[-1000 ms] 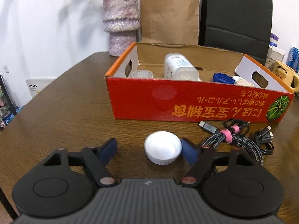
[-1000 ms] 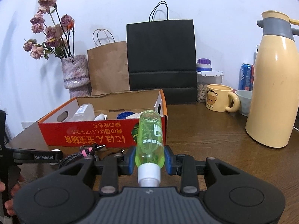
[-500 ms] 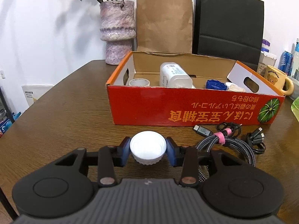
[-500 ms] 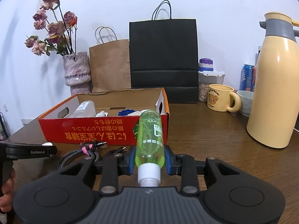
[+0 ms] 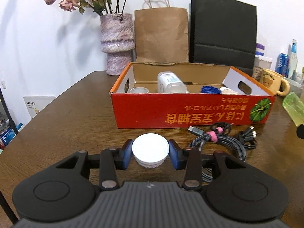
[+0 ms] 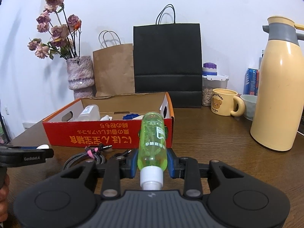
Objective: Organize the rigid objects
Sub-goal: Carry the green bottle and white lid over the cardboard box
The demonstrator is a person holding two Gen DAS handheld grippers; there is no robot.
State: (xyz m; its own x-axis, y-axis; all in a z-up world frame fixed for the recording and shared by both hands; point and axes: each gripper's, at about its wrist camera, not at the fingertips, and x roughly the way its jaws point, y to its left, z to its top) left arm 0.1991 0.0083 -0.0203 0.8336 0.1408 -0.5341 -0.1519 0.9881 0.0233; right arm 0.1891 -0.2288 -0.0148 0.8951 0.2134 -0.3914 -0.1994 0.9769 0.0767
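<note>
My left gripper [image 5: 150, 153] is shut on a white round lid [image 5: 150, 149] and holds it above the brown table, in front of the red cardboard box [image 5: 190, 112]. The box holds a white bottle [image 5: 170, 82], a small white cup [image 5: 138, 90] and a blue lid [image 5: 210, 89]. My right gripper [image 6: 152, 162] is shut on a green plastic bottle [image 6: 153, 142], white cap toward the camera, in front of the box's right end [image 6: 106, 134]. The left gripper shows at the left edge of the right wrist view [image 6: 26, 154].
A bundled braided cable [image 5: 220, 139] lies on the table before the box. A vase with dried flowers [image 5: 116, 41], a brown bag [image 5: 161, 36] and a black bag [image 5: 223, 32] stand behind. A yellow mug [image 6: 224, 101], a bowl [image 6: 248, 106] and a thermos jug [image 6: 278, 87] stand at right.
My left gripper closed on the white lid and lifted it off the table. My right gripper kept hold of the green bottle and rose slightly.
</note>
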